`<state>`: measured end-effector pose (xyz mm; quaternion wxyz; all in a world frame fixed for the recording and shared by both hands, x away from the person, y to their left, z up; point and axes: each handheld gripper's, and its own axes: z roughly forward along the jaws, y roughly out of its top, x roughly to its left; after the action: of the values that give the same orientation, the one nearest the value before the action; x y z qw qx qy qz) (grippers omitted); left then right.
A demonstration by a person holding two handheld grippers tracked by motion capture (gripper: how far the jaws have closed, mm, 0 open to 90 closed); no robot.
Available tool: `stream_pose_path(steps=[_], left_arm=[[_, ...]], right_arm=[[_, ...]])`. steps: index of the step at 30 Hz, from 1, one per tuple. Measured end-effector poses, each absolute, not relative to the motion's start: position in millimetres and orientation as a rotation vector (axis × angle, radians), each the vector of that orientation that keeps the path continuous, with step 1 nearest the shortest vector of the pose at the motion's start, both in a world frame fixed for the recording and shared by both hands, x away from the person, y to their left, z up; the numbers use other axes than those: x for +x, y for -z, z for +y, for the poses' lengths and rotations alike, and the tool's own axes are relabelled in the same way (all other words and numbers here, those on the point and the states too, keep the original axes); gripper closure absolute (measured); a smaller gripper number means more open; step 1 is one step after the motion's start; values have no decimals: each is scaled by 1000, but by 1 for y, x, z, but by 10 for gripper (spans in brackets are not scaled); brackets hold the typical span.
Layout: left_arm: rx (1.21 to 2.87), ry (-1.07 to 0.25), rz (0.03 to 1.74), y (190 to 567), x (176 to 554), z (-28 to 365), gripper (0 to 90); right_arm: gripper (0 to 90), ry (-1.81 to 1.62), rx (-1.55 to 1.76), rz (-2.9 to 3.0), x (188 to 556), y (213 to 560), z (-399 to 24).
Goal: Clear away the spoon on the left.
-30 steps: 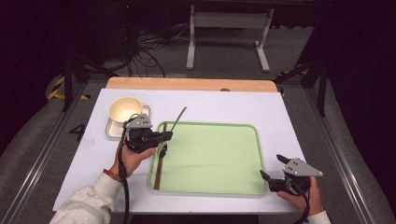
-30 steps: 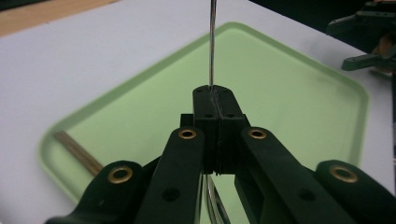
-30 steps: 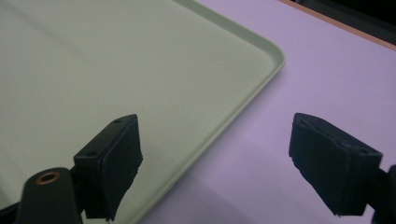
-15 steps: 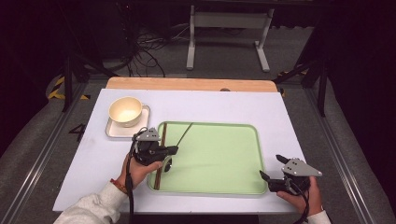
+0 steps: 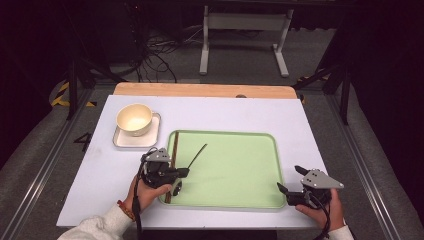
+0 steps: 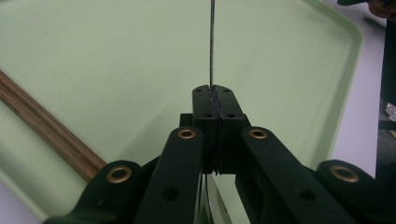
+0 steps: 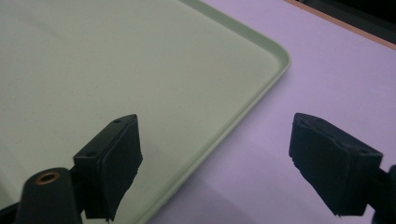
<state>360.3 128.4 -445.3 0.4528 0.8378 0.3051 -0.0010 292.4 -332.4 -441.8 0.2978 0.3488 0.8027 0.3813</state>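
Since a second ago the left gripper [image 5: 183, 172] has been brought down and toward the person, from beside the cup to the near left corner of the green tray [image 5: 260, 200]; with it the thin dark utensil [image 5: 197, 155] has been carried over the tray; the right gripper [image 5: 284, 189] has been kept in place at the tray's near right corner.

In the left gripper view the jaws are seen pressed together, clenched on the utensil [image 6: 211, 46], whose slim handle runs straight away from the pads over the tray floor [image 6: 116, 56]; what lies at its gripped end cannot be told; a brown wooden stick [image 5: 172, 161] is laid along the tray's left edge, just beside the left gripper, and is seen as well in the left gripper view [image 6: 42, 126].

The right gripper [image 7: 215, 168] is held with jaws spread wide and nothing between them, over the tray's rim [image 7: 252, 100] and the white table top [image 7: 336, 70].

A cream cup [image 5: 134, 119] on a white square saucer [image 5: 150, 138] is set beyond the tray's far left corner.
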Motion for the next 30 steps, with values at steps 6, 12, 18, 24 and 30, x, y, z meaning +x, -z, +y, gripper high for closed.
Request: stream_pose_path(steps=[6,12,18,24,30], left_arm=[[2064,34,778,454,361,132,877],[2104,5,765,456,362,129,864],[2122,-11,759,458,365,128,848],[2148,-41,758,461,371,127,829],[2157,-40,752,462,373,124,810]], right_arm=[[169,-1007,935,2127,294,443,-333],[168,-1007,929,2130,294,443,-333],[168,-1007,928,2133,294,443,-333],[168,-1007,925,2132,294,443,-333],[168,-1005,926,2135,294,443,-333]])
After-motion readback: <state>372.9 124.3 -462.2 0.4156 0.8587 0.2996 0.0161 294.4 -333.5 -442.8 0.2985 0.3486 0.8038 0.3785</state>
